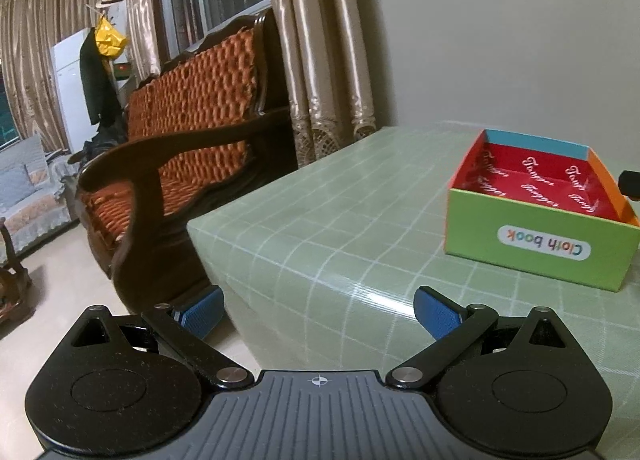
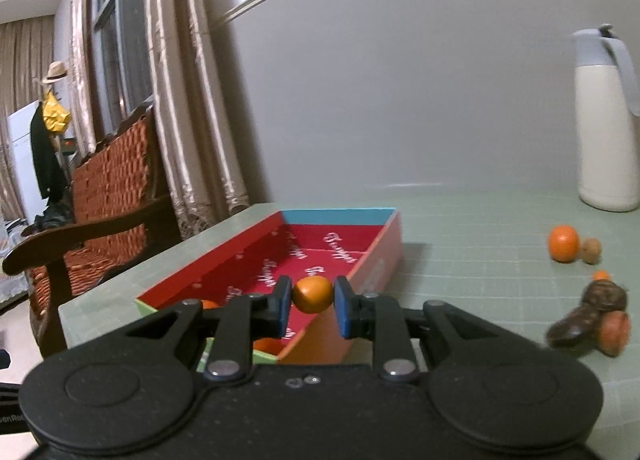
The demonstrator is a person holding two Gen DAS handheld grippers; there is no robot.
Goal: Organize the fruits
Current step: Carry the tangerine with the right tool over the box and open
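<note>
A small orange fruit [image 2: 312, 294] is pinched between the blue pads of my right gripper [image 2: 312, 305], held above the near end of the open cardboard box [image 2: 384, 244] with its red inside. Bits of orange fruit [image 2: 209, 304] show in the box behind the fingers. On the table to the right lie another orange [image 2: 563, 243], a small brown fruit [image 2: 591, 250] and a blurred cluster of dark brown and orange fruit [image 2: 592, 316]. My left gripper [image 1: 319, 312] stands open and empty over the table's near left corner, left of the same box [image 1: 540, 236].
The green checked table [image 1: 340, 220] ends at a corner close to my left gripper, with a wooden sofa [image 1: 192, 132] and floor beyond. A white thermos jug [image 2: 606, 120] stands at the back right by the wall. Curtains hang behind the table's far left.
</note>
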